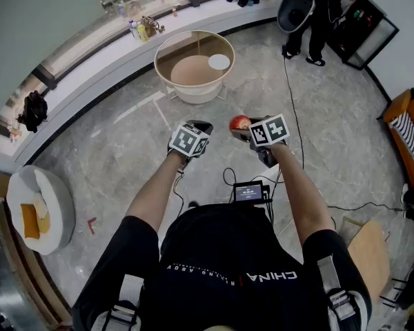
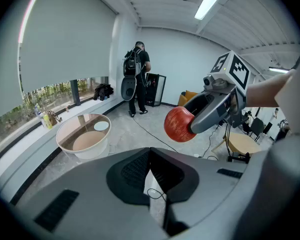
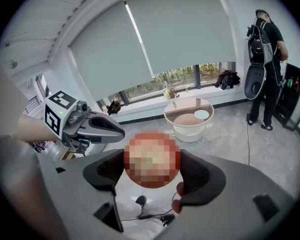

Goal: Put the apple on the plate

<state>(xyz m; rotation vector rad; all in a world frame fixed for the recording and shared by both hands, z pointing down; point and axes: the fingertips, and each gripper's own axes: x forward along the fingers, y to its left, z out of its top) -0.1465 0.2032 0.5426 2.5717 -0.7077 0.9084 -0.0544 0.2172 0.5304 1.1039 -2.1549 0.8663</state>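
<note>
Nearest the head camera is the person's black shirt (image 1: 221, 267), which fills the lower frame, with both forearms reaching forward from it. Below them lies a grey stone floor (image 1: 110, 150). A round table (image 1: 193, 94) with a white wall and a clear tabletop stands farther ahead, well apart from both grippers.

1. Right gripper (image 3: 152, 173): jaws stand wide and are clamped on the apple (image 1: 239, 123), one pad on each side. It hangs in the air above the floor, not over the table.
2. Left gripper (image 2: 150, 156): jaws are closed together with nothing between them. It hangs just beside the right gripper, at the same height.
3. Apple: round and red with fine paler streaks. A lighter patch shows on top in the head view.
4. Plate (image 1: 219, 62): small, white and bare. It lies on the tabletop near the right edge.

Visibility limits:
- In the left gripper view, one jaw of the right gripper covers the apple's far side.
- In the right gripper view, the apple's surface detail cannot be made out.
- The head view hides the right gripper's pads.
</note>
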